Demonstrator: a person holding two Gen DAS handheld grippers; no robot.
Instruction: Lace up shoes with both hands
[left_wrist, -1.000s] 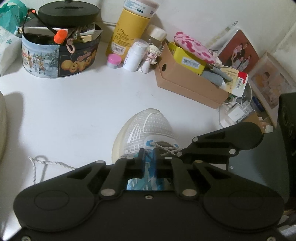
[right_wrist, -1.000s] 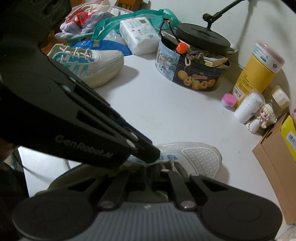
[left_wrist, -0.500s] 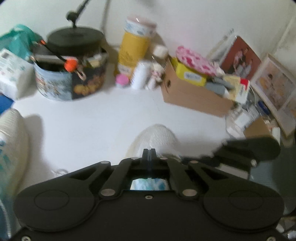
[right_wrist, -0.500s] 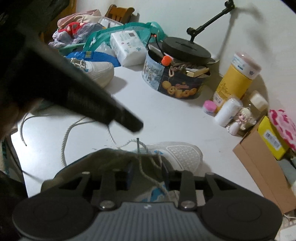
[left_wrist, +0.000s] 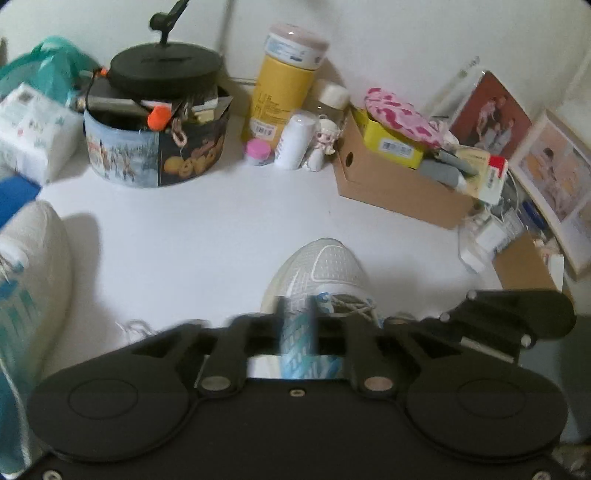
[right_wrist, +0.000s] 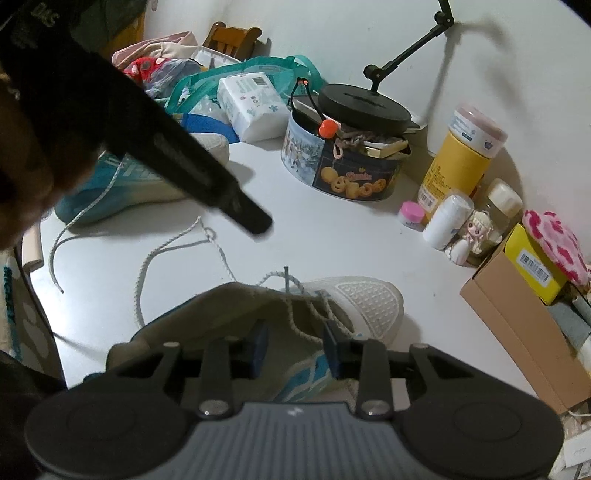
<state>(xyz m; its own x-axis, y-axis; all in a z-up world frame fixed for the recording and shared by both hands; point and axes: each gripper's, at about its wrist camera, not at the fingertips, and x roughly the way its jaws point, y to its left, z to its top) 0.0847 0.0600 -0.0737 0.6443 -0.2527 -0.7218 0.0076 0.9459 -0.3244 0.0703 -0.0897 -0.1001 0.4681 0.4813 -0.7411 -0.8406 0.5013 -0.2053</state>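
A white and blue sneaker (right_wrist: 365, 302) lies on the white table (right_wrist: 332, 236), toe pointing away; it also shows in the left wrist view (left_wrist: 325, 269). Its white lace (right_wrist: 166, 251) trails loose to the left, with crossed strands (right_wrist: 306, 314) over the tongue. My right gripper (right_wrist: 295, 343) is open above the shoe's tongue with a lace strand between its blue pads, not pinched. My left gripper (left_wrist: 298, 325) is open a little over the same shoe, its fingers blurred; seen from the right wrist it (right_wrist: 251, 221) hovers above the loose lace.
A second sneaker (right_wrist: 140, 173) lies at the left. A cookie tin (left_wrist: 155, 147) with a black lamp base, a yellow canister (left_wrist: 284, 88), small bottles, a cardboard box (left_wrist: 399, 184) and photo frames (left_wrist: 491, 114) line the back. A tissue pack (right_wrist: 255, 103) lies at far left.
Both grippers have lifted and pulled back from the shoe. The left gripper went from shut to slightly open. The right gripper opened wider and the lace now lies loose.
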